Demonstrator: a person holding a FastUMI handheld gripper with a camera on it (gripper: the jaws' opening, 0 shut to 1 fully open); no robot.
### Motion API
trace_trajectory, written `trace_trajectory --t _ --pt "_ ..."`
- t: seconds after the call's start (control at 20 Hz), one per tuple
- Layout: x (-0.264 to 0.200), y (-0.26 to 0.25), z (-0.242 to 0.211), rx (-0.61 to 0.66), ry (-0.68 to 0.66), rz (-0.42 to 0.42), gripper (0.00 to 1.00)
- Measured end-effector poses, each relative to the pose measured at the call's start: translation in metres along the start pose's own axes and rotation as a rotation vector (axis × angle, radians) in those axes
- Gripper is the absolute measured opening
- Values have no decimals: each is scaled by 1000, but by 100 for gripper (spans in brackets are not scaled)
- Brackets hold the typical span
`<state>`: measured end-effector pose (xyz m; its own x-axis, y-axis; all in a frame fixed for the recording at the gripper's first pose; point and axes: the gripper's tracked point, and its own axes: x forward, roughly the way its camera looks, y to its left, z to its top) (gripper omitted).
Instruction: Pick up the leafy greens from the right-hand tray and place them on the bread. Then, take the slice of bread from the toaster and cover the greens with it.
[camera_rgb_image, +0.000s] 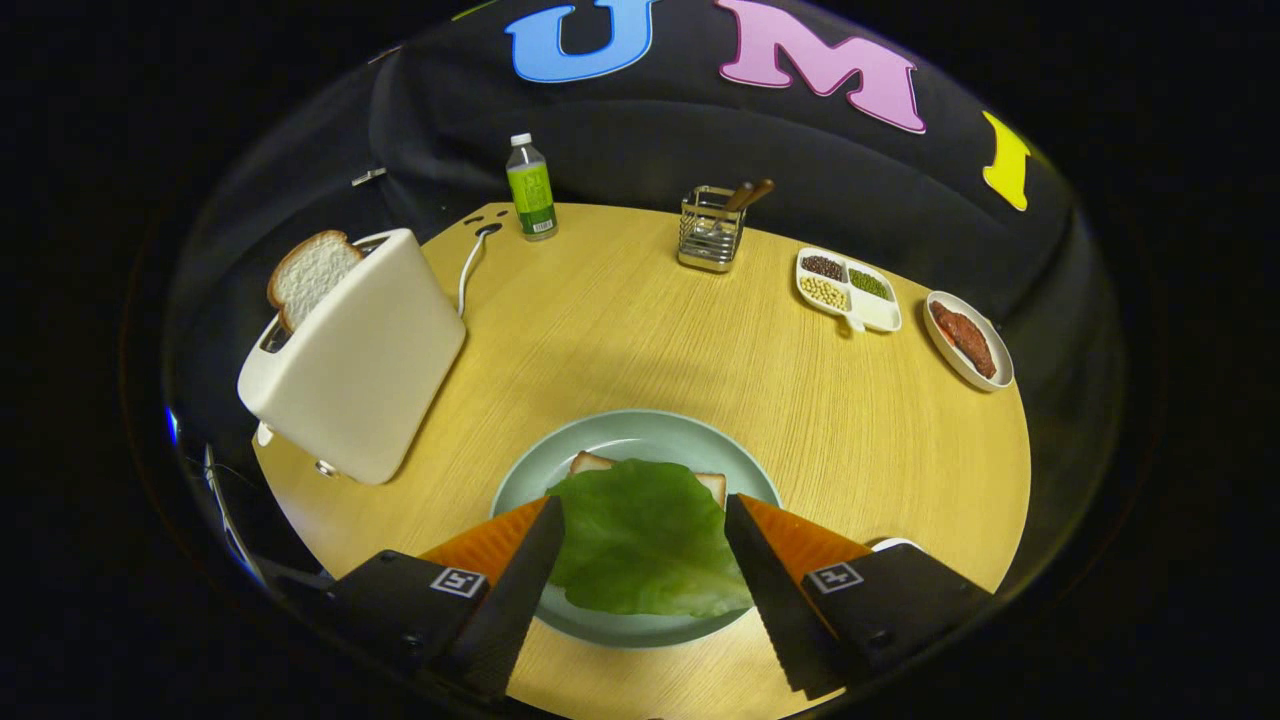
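- Hovering my gripper (640, 520) above the near edge of the table (620, 320), I have its fingers (520, 570) spread wide and pinching nothing.
- The leafy greens (645, 535) lie between the fingers, spread flat over the bread (592, 462) on the grey-green plate (620, 435); only the bread's far corners peek out from under the leaf.
- So the first half looks done to me, and the step in hand is fetching the slice of bread (308, 272) that stands up out of the white toaster (350, 360), far to my left.
- To do it well, I would lift clear of the leaf first so it does not shift, then swing left and come down on the slice from above, one finger on each flat face, pinching gently on the part that sticks out of the slot.
- The toaster sits close to the table's left edge, with its cord (468, 265) trailing behind toward a bottle (530, 188); I should not nudge it outward.
- The middle of the table is open room for the swing.
- A utensil holder (712, 232), a divided dish of beans (848, 290) and a small tray with something dark red (968, 340) stand far right, well apart from my path.
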<state>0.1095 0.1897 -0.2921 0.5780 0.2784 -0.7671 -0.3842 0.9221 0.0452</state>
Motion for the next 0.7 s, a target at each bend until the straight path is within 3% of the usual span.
trace_trajectory --t 0.2,0.35,0.7 --pt "-21 19 28 2 -84 9 100" --pt "-38 42 53 -68 -145 19 100" --pt "-68 124 119 -151 -284 143 99"
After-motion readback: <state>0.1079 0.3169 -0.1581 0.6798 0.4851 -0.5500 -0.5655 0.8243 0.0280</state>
